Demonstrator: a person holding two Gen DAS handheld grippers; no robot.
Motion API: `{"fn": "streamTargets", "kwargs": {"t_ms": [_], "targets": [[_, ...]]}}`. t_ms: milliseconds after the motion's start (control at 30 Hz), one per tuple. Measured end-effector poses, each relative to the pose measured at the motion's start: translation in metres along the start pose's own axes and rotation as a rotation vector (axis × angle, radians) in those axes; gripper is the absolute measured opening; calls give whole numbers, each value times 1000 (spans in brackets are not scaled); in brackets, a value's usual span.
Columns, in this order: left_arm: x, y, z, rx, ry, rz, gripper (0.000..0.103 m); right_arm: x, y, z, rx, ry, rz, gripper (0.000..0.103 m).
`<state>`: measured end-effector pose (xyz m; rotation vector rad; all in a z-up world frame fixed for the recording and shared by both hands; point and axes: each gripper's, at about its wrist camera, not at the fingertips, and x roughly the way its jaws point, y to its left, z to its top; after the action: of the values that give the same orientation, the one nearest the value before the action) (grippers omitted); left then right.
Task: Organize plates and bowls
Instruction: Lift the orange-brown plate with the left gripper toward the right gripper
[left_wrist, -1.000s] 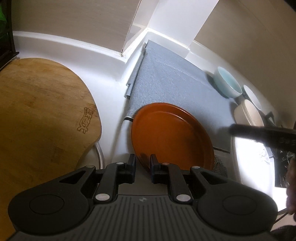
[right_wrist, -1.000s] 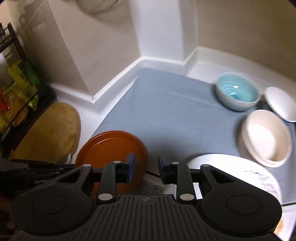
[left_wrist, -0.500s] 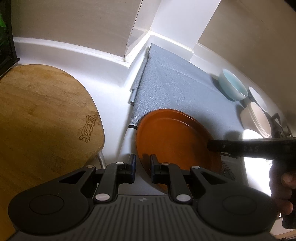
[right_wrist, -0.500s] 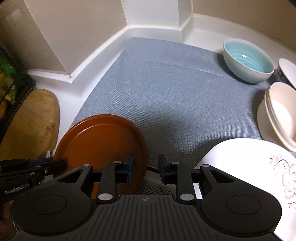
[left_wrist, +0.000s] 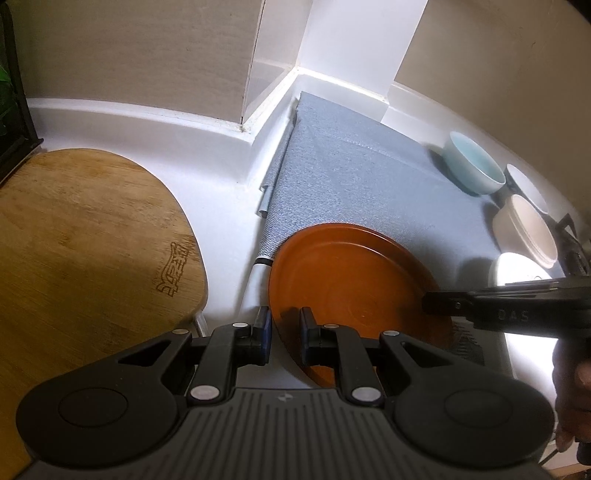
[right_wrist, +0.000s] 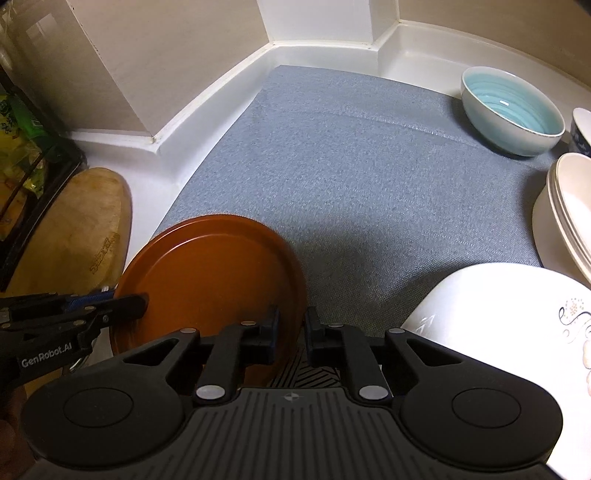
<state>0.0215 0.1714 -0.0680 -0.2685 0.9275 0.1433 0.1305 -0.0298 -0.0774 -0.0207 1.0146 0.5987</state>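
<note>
An orange-brown plate (left_wrist: 351, 280) (right_wrist: 210, 273) lies at the near left corner of a grey mat (right_wrist: 351, 166). My left gripper (left_wrist: 285, 330) is shut on the plate's left rim; the right wrist view shows its tip (right_wrist: 129, 302) at that edge. My right gripper (right_wrist: 291, 330) has the plate's right rim between its jaws. They are closing, and the pads sit against the rim. The left wrist view shows it (left_wrist: 432, 304) pinching that rim. A pale blue bowl (right_wrist: 513, 110), stacked cream bowls (right_wrist: 569, 214) and a white floral plate (right_wrist: 498, 332) stand at the right.
A wooden cutting board (left_wrist: 81, 240) lies left of the mat on the white counter. A black rack (right_wrist: 33, 166) with green packets stands at the far left. A small white bowl with blue pattern (right_wrist: 581, 129) sits by the blue bowl. Walls close the back.
My right gripper has come down to the orange plate's right rim and its jaws have narrowed around it. The left gripper has stayed on the left rim.
</note>
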Motion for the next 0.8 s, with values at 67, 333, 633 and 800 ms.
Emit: {"fn": "streamTargets", "kwargs": {"t_ms": [67, 333, 633, 800], "targets": [[-1, -1, -1, -3, -3, 10, 16, -1, -2, -1, -1, 0, 10, 13], [-16, -5, -7, -21, -35, 42, 16, -16, -5, -6, -24, -21, 42, 12], [-40, -26, -22, -37, -70, 82, 16, -52, -11, -15, -73, -91, 94, 12], [-52, -43, -32, -57, -85, 88, 16, -75, -19, -21, -104, -126, 111, 12]]}}
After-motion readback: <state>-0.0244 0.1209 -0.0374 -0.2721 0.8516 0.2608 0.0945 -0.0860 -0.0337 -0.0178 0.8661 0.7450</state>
